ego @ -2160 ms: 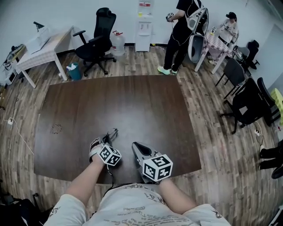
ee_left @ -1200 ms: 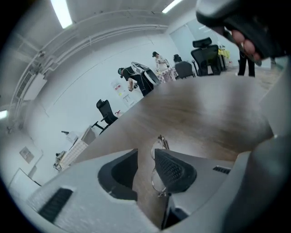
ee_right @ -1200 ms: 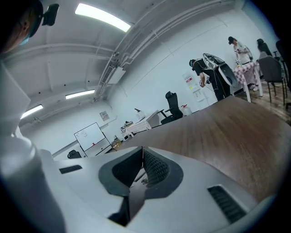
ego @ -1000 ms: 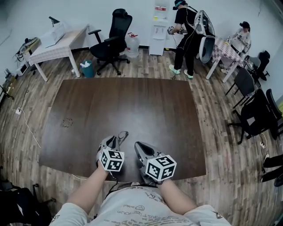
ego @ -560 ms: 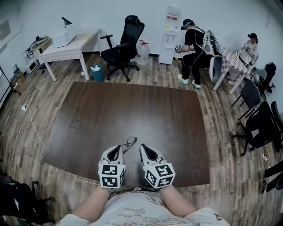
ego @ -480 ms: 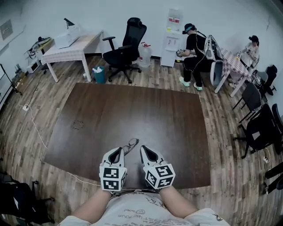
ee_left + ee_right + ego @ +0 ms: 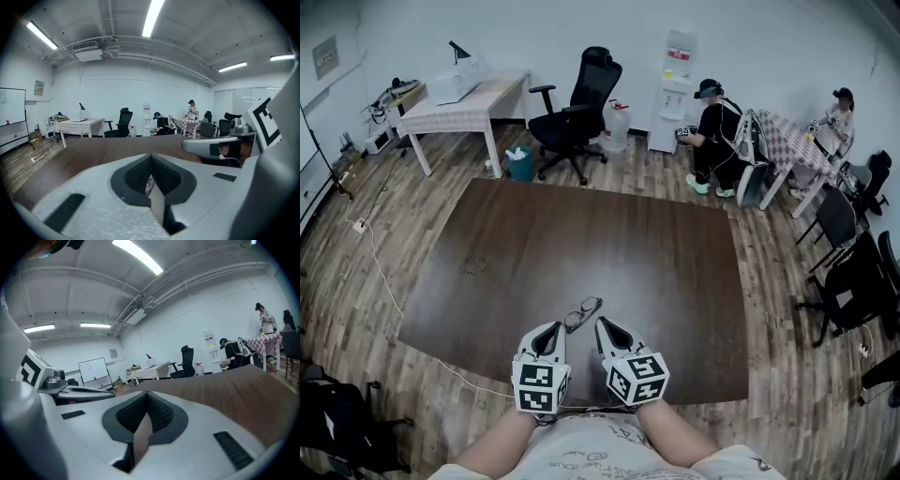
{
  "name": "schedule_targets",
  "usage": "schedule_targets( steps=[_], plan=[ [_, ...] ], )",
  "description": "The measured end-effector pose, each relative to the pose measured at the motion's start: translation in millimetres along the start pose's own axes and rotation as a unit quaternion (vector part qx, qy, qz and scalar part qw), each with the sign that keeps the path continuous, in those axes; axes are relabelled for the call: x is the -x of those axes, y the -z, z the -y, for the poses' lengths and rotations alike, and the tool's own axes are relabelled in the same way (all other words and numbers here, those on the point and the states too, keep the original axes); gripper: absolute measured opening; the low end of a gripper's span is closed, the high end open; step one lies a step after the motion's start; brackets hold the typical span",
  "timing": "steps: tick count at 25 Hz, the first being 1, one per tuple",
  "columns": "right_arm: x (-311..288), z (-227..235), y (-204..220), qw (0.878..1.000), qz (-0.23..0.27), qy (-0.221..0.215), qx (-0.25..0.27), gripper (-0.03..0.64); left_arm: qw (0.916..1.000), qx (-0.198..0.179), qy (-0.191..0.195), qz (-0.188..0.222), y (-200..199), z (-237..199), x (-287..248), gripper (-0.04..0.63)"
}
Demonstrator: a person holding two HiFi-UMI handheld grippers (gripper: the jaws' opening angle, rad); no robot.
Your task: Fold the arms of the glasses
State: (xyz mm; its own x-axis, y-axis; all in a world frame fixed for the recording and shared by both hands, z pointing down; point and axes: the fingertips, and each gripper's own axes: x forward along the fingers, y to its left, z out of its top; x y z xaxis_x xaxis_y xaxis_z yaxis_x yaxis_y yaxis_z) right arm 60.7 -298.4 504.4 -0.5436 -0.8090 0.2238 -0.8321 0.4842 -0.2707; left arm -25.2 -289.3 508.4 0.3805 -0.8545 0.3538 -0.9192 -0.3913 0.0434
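Observation:
The thin-framed glasses hang just past the tip of my left gripper, over the front part of the dark brown table. That gripper is shut, and a sliver of the wire frame shows in the seam between its pads, so it grips the glasses by a thin part; which part is hidden. My right gripper is close beside them on the right, shut with nothing between its pads. In the left gripper view the right gripper is alongside. The right gripper view shows no glasses.
The table's front edge runs under both hands. Behind the table stand a black office chair, a white desk and a water dispenser. Seated people and more chairs are at the right.
Both grippers have drawn closer together near the table's front edge. The left one has risen and rolled, and the glasses stay at its tip.

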Motion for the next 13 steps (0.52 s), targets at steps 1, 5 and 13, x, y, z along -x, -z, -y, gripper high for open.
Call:
schedule_targets(
  steps=[1, 5, 13],
  plan=[
    [2, -1, 2, 1.000, -0.001, 0.002, -0.001, 0.014, 1.0000, 0.001, 0.001, -0.002, 2, 0, 1, 0.014],
    [7, -1, 6, 1.000, -0.002, 0.006, -0.004, 0.014, 0.9999, 0.005, 0.010, -0.011, 7, 5, 4, 0.014],
    [14, -3, 6, 1.000, -0.002, 0.011, -0.007, 0.014, 0.9996, 0.005, 0.022, -0.017, 11, 12, 10, 0.014]
  ],
)
